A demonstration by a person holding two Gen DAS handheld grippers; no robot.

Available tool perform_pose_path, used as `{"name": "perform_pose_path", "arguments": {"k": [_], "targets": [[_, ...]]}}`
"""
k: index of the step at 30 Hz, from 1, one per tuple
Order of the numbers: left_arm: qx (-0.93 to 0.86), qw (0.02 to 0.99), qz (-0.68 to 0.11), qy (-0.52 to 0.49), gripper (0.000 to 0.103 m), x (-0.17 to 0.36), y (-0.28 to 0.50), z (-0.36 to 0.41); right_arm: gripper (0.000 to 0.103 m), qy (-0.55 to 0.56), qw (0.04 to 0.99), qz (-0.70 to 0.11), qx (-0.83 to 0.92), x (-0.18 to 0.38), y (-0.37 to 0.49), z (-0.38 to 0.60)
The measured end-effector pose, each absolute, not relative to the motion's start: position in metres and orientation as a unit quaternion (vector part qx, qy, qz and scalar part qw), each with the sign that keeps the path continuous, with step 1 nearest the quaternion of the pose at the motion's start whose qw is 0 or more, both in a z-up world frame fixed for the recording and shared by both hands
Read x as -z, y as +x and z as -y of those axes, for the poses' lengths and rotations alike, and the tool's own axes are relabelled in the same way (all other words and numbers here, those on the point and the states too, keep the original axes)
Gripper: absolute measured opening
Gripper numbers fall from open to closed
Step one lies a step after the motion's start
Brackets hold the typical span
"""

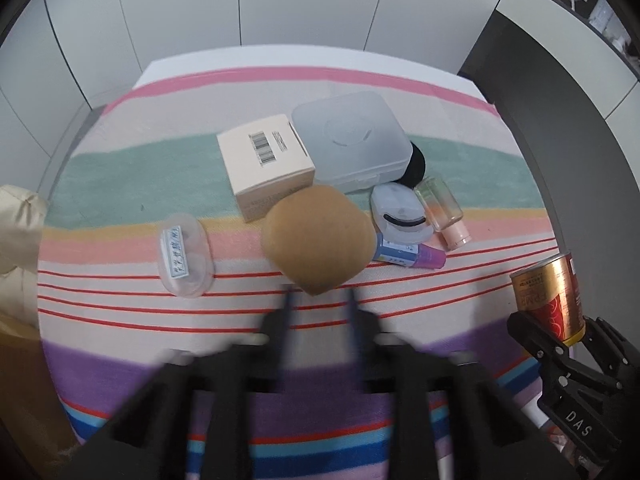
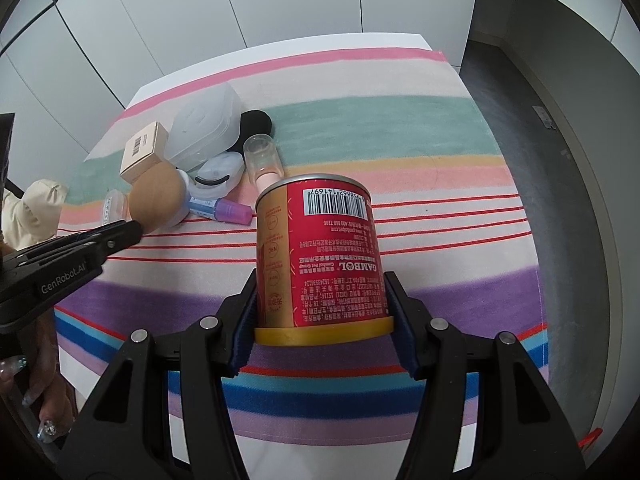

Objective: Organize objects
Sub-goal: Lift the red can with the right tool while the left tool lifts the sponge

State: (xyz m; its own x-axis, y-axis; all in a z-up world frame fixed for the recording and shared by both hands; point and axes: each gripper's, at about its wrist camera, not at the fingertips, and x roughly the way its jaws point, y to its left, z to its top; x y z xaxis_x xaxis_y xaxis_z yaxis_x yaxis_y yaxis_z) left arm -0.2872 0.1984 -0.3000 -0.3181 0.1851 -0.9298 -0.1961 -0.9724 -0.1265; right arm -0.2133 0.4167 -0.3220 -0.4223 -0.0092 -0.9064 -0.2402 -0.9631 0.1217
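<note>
Can (image 2: 320, 252) of pet food sits clamped upside down in my right gripper (image 2: 324, 332), lifted clear to the right of the clear lidded case (image 1: 352, 140) so it can go wherever I sort it. My left gripper (image 1: 320, 300) pinches the tip of the tan sponge (image 1: 318, 236) just in front of that case. Lid shut, contents hidden; the little oval tub (image 1: 186, 254) further left shows only a label.
</note>
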Motion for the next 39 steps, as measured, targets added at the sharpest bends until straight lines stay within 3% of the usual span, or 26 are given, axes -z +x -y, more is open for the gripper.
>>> {"name": "perform_pose_path", "arguments": {"k": [2, 8, 12, 17, 22, 24, 29, 31, 33, 39], "targets": [[-0.818, 0.098, -0.016, -0.566, 0.094, 0.300, -0.290, -0.198, 0.059, -0.535, 0.067, -0.118, -0.834, 0.323, -0.213, -0.416], [-0.830, 0.106, -0.062, -0.545, 0.092, 0.305, -0.312, -0.216, 0.059, -0.538, 0.064, -0.121, -0.832, 0.326, -0.213, -0.417], [-0.829, 0.098, -0.088, -0.544, 0.063, 0.323, -0.320, -0.233, 0.059, -0.540, 0.065, -0.125, -0.830, 0.326, -0.212, -0.421], [-0.832, 0.102, -0.067, -0.541, 0.051, 0.321, -0.319, -0.225, 0.059, -0.537, 0.066, -0.126, -0.831, 0.324, -0.212, -0.423], [-0.834, 0.097, -0.055, -0.541, 0.049, 0.311, -0.317, -0.216, 0.059, -0.538, 0.064, -0.126, -0.831, 0.322, -0.212, -0.422], [-0.832, 0.096, -0.049, -0.544, 0.035, 0.308, -0.316, -0.215, 0.059, -0.536, 0.063, -0.127, -0.832, 0.318, -0.213, -0.422], [-0.834, 0.095, -0.042, -0.542, 0.032, 0.291, -0.313, -0.210, 0.059, -0.526, 0.064, -0.124, -0.839, 0.301, -0.216, -0.420], [-0.839, 0.094, -0.047, -0.533, 0.026, 0.281, -0.310, -0.207, 0.059, -0.519, 0.064, -0.121, -0.844, 0.291, -0.217, -0.419], [-0.842, 0.096, -0.042, -0.529, 0.013, 0.272, -0.307, -0.202, 0.059, -0.512, 0.062, -0.120, -0.848, 0.281, -0.216, -0.417], [-0.855, 0.097, -0.031, -0.508, 0.009, 0.242, -0.294, -0.190, 0.059, -0.500, 0.056, -0.115, -0.857, 0.255, -0.211, -0.405]]}}
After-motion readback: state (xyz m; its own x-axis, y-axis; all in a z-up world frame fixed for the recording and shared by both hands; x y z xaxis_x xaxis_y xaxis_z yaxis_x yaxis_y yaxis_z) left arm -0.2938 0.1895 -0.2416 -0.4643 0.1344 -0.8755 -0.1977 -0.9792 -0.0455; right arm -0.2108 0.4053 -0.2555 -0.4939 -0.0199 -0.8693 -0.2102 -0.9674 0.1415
